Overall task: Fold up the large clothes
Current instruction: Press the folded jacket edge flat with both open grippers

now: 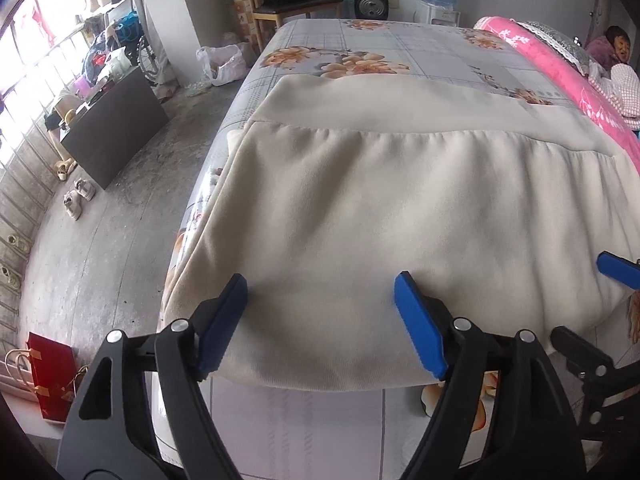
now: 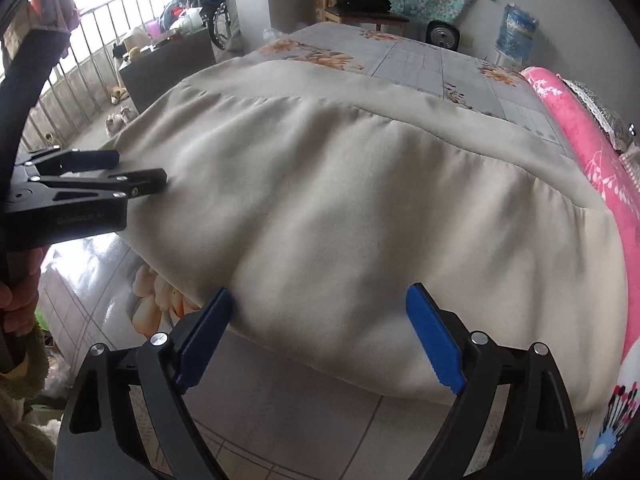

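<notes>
The big cream cloth (image 1: pixel 360 208) lies folded on the flowery bed (image 1: pixel 400 48), soft and floppy, best pinched at its near edge, and the left tool (image 1: pixel 320 320) and right tool (image 2: pixel 320 340) both gape wide, holding nothing.

The cream garment (image 1: pixel 360 184) covers much of the bed sheet (image 1: pixel 380 52), so the print beneath it is hidden. Its near edge disappears behind the left gripper (image 1: pixel 320 320) in the left wrist view and behind the right gripper (image 2: pixel 320 340) in the right wrist view. Whether sleeves are tucked underneath cannot be told. The pink blanket (image 2: pixel 592 152) is cut off at the right edge. Items on the far shelf (image 1: pixel 108 52) are too small and washed out by window light to identify.
</notes>
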`<state>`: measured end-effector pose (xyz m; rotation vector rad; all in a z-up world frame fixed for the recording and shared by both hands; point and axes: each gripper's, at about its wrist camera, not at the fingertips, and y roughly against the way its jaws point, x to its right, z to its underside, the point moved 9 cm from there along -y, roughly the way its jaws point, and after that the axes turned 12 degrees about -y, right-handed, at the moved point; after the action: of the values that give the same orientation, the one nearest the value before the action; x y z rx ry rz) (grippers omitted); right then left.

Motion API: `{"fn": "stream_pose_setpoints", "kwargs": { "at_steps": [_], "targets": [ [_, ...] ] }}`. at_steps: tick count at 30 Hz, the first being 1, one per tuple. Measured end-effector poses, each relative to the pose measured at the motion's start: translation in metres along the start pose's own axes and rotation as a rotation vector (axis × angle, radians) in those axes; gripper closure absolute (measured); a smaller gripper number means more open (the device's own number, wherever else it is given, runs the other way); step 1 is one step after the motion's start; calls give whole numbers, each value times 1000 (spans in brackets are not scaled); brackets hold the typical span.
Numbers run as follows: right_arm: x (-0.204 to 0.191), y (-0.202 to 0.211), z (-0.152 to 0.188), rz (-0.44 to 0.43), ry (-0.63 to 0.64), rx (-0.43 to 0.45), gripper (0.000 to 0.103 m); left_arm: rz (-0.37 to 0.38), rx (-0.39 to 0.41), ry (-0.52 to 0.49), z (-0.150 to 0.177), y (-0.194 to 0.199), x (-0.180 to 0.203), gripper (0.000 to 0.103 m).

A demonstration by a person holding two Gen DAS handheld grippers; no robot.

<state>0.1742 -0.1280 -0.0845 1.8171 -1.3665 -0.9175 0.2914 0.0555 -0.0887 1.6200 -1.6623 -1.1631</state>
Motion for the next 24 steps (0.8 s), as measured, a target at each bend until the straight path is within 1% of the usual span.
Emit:
{"fn": "stream_pose_setpoints", "kwargs": {
  "at_steps": [3, 5, 6, 8, 9, 10, 11, 13, 16, 17, 19, 21, 22, 24],
  "targets": [
    [28, 20, -7, 44, -51, 42, 17, -8, -11, 26, 2, -1, -2, 26],
    [54, 28, -7, 102, -91, 59, 17, -21, -15, 35, 3, -2, -4, 21],
    [68, 28, -5, 131, -115, 61, 17, -30, -17, 39, 3, -2, -5, 20],
    [92, 19, 3, 171, -156, 22, 17, -31, -19, 50, 4, -2, -6, 19],
    [101, 12, 9, 159, -178, -6, 16, -29, -20, 56, 4, -2, -6, 19],
    [105, 11, 10, 130, -198, -2, 15, -28, -22, 60, 4, -3, -6, 19],
    [106, 12, 10, 122, -203, -5, 15, -29, -23, 63, 4, -3, -6, 18],
    [106, 18, 7, 149, -188, -6, 15, -34, -24, 63, 5, -3, -6, 18],
    [113, 38, 0, 194, -188, 47, 15, -37, -26, 68, 5, -3, -6, 17],
    [120, 45, -3, 214, -203, 71, 15, -35, -26, 70, 5, -3, -7, 16],
    [138, 49, -1, 240, -245, 83, 15, -30, -25, 75, 6, -3, -7, 16],
    [156, 38, 12, 269, -293, 33, 15, -28, -23, 79, 6, -4, -8, 14],
    [164, 26, 22, 269, -319, -13, 15, -26, -21, 81, 6, -5, -8, 13],
    [168, 23, 23, 256, -328, 3, 14, -20, -19, 84, 7, -5, -8, 12]
  ]
}}
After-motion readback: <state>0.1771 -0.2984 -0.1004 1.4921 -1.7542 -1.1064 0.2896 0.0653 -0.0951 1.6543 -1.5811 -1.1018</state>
